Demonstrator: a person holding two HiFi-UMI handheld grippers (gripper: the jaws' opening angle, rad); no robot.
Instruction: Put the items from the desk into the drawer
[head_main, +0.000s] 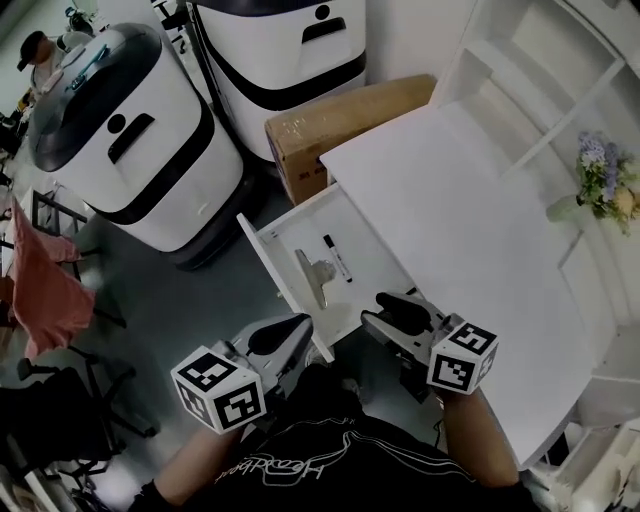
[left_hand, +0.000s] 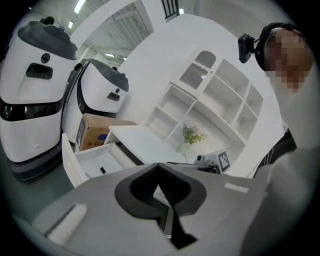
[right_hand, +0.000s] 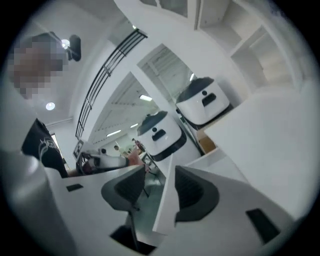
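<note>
The white drawer (head_main: 262, 245) stands pulled out from the white desk (head_main: 470, 220). Inside it lie a black-capped marker (head_main: 337, 257) and a metal clip (head_main: 310, 275). The desk top shows no loose items. My right gripper (head_main: 385, 308) hovers off the drawer's near right corner, open, with nothing between its pads. In the right gripper view, my right gripper (right_hand: 159, 172) shows a gap between the pads with the drawer's edge behind it. My left gripper (head_main: 300, 322) is held low beside the drawer's near left corner. In the left gripper view, my left gripper (left_hand: 159, 165) has its tips together, empty, and the drawer (left_hand: 95, 160) with the marker (left_hand: 103, 170) lies ahead.
A cardboard box (head_main: 340, 125) sits on the floor behind the drawer. Two large white robots (head_main: 130, 140) (head_main: 280, 50) stand beyond it. A flower vase (head_main: 605, 185) stands at the desk's right among white shelves. A chair with red cloth (head_main: 40, 280) is at far left.
</note>
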